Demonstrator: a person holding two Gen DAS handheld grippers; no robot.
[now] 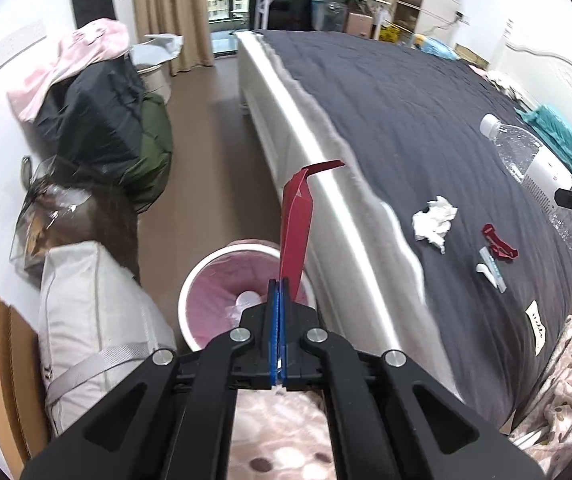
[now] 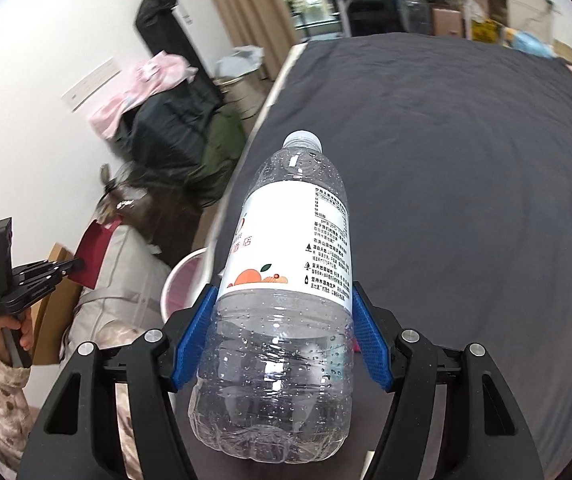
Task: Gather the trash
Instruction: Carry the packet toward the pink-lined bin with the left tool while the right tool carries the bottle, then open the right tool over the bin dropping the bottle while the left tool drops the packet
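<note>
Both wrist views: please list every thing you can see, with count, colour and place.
wrapper strip: 1, red, held above the bin
bin: 1, white with pink liner, floor beside bed
water bottle: 1, clear, white label, held over bed
tissue: 1, white, crumpled, on bed
small scraps: several, red and white, on bed
bed: 1, dark grey cover
left gripper: 1, black, blue pads
right gripper: 1, black, blue pads

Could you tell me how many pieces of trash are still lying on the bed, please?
4 visible: crumpled tissue, red wrapper, white-and-blue packet beside it, paper slip near the foot. More may be hidden.
</note>
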